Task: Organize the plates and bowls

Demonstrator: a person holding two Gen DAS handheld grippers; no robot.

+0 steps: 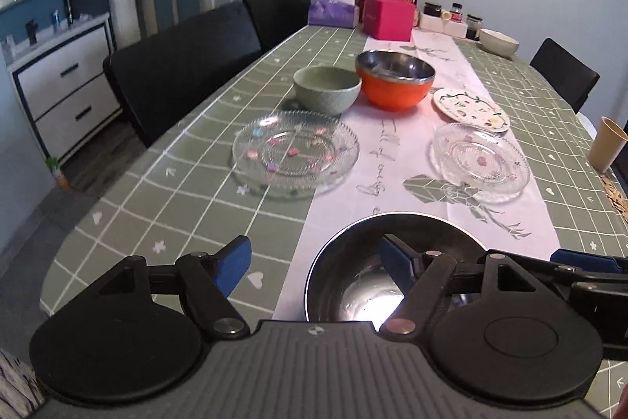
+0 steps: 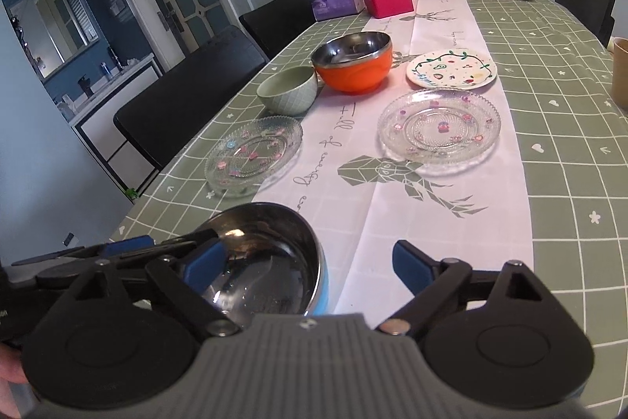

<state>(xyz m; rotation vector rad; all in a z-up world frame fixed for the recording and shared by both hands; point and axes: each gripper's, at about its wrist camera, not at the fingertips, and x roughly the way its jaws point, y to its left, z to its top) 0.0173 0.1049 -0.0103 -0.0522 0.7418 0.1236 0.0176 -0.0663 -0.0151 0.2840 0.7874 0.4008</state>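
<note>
Both my grippers, left gripper [image 1: 316, 264] and right gripper [image 2: 310, 264], stand with fingers apart, straddling opposite rims of the steel bowl [image 2: 271, 262] resting on the table's near end. Lifting carelessly could snag a rim and tip it.

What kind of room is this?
Probably a dining room in a home: a long table with a checked cloth, black chairs tucked alongside, and bowls and plates laid out on it.
</note>
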